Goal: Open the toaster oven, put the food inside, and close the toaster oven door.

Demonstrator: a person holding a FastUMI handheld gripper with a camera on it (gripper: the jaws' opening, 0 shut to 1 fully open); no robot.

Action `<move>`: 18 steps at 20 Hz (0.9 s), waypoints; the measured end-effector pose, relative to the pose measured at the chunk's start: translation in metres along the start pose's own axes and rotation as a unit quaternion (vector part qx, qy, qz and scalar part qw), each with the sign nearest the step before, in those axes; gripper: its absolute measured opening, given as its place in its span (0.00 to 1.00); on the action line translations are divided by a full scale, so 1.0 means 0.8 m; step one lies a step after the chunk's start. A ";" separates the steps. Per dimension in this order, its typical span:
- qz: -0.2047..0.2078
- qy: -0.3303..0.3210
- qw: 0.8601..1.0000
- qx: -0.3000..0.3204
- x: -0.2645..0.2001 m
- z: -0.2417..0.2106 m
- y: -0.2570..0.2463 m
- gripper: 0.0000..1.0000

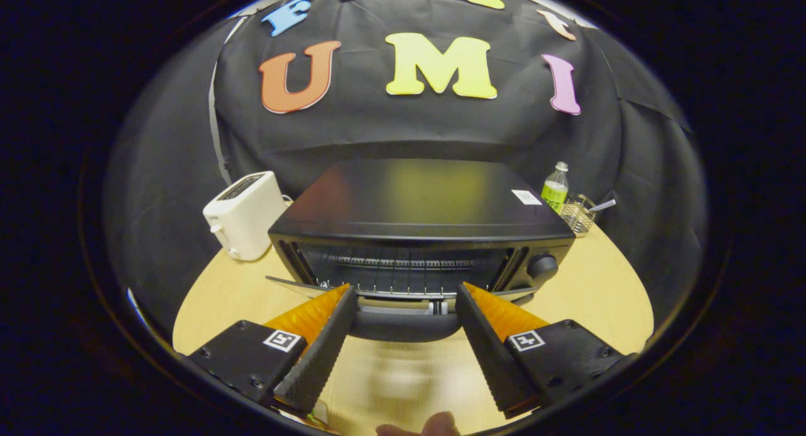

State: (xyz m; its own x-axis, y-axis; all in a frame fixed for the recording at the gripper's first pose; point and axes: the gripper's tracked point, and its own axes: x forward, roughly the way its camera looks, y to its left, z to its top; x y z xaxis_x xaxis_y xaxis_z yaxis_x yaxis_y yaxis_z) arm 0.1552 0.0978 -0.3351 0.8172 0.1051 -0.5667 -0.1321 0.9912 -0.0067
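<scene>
A black toaster oven [422,203] stands on the wooden table [598,291] just ahead of my fingers. Its door [296,286] is folded down towards me, and the wire rack [403,266] shows inside the cavity. The door's dark handle [403,327] lies between my two fingers. My gripper [404,288] is open, its tips over the lowered door's front edge, and neither finger presses on anything. A control knob [543,266] sits on the oven's right front.
Left of the oven stands a white toaster [245,215]. Behind the oven's right corner are a green bottle [555,189] and a small wire basket [578,217] holding a utensil. A person's fingertip [434,425] shows below my fingers.
</scene>
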 end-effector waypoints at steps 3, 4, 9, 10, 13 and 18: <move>0.002 0.021 1.000 0.001 -0.015 -0.028 0.002 1.00; 0.004 0.029 1.000 0.001 -0.020 -0.038 0.003 1.00; 0.012 0.069 0.997 0.006 -0.025 -0.086 0.003 1.00; 0.015 0.082 0.996 0.017 -0.023 -0.097 0.002 1.00; 0.017 0.117 0.992 0.040 -0.013 -0.119 -0.005 1.00; 0.016 0.111 0.993 0.048 -0.026 -0.112 -0.008 1.00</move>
State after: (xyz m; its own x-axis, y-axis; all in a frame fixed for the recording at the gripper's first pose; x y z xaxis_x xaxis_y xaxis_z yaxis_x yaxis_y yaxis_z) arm 0.0890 0.0821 -0.3969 0.6689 0.1268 -0.7325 -0.0937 0.9919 0.0862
